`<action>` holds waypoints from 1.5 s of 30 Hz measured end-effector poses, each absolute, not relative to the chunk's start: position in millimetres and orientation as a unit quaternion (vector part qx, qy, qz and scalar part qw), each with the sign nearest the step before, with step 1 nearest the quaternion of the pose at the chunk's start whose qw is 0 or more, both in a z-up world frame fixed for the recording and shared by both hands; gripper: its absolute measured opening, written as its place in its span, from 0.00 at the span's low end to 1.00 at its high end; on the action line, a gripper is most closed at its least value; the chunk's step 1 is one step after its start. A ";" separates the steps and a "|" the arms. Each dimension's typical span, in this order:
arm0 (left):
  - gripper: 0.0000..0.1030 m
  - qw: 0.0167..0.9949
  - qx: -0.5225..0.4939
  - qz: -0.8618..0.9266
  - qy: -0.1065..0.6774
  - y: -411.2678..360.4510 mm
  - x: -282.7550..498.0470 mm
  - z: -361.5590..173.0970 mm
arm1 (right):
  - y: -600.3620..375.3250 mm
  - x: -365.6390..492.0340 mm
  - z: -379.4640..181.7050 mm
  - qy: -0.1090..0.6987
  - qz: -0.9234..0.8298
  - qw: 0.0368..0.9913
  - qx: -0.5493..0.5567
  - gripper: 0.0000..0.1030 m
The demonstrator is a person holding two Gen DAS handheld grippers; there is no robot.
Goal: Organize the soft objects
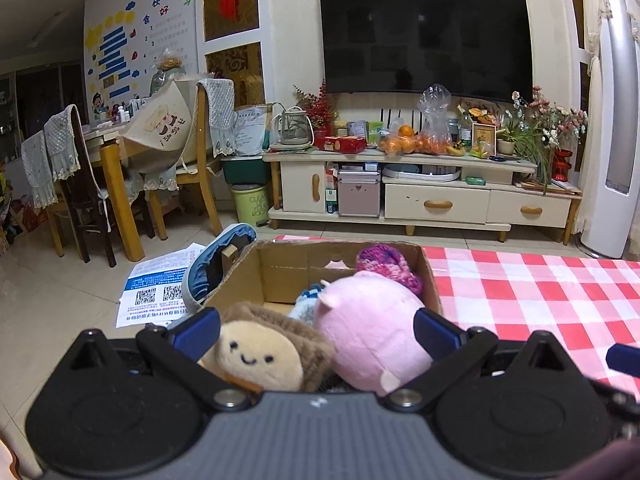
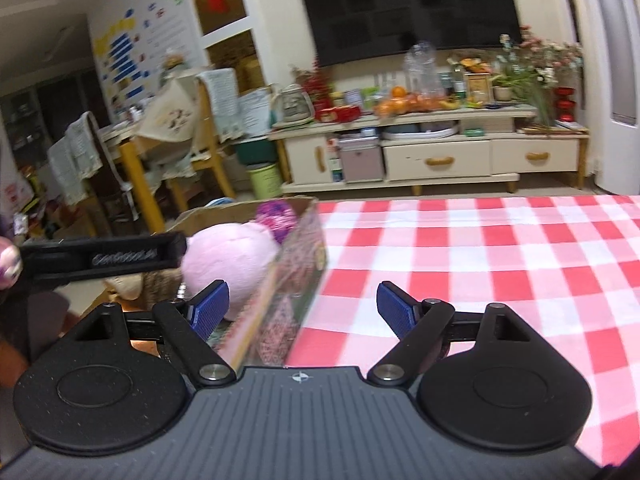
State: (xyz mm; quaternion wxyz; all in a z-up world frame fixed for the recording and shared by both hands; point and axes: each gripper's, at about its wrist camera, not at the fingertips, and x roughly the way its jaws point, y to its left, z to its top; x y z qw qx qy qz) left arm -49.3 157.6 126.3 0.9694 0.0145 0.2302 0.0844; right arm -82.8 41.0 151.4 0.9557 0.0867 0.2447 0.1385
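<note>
Soft toys are already in the cardboard box (image 1: 276, 268), which sits at the left edge of the table on the red-and-white checked cloth (image 1: 532, 292). The brown toast plush (image 1: 260, 354) with its smiley face lies nearest your left gripper (image 1: 316, 330), touching the pink round plush (image 1: 368, 328) on its right; a purple knitted item (image 1: 386, 266) rests behind the pink one against the box's right wall, and a bit of light blue fabric (image 1: 304, 304) peeks out between the plushes. Your left gripper's jaws are spread wide, one blue pad on the outer side of the toast plush, the other on the outer side of the pink plush, so they bracket both toys; whether the pads press in is hard to tell, nothing looks clamped. In the right wrist view the pink plush (image 2: 230, 262) and the box (image 2: 296, 280) appear at left, blurred. Your right gripper (image 2: 304, 308) is released too, jaws wide apart, holding nothing, left pad over the box's near corner, right pad over bare cloth. A blue slipper (image 1: 218, 268) leans against the box's outer left side, with printed leaflets (image 1: 160, 292) on the floor beyond. Farther back stand the TV cabinet (image 1: 420, 196), the dark TV (image 1: 426, 36) and a dining table with chairs (image 1: 112, 160).
</note>
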 end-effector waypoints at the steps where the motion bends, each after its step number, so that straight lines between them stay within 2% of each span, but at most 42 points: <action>1: 0.99 0.970 0.013 0.084 0.229 156.5 -52.5 125.6 | 39.6 -85.1 150.6 0.244 0.134 0.957 0.088 0.98; 25: 0.99 0.970 0.012 0.075 0.233 143.6 -128.5 107.0 | 31.8 -135.0 142.2 0.246 0.126 0.958 0.081 1.00; 45: 0.99 0.974 0.021 0.070 0.217 146.8 -156.0 95.6 | 40.4 -162.1 131.3 0.235 0.121 0.962 0.068 1.00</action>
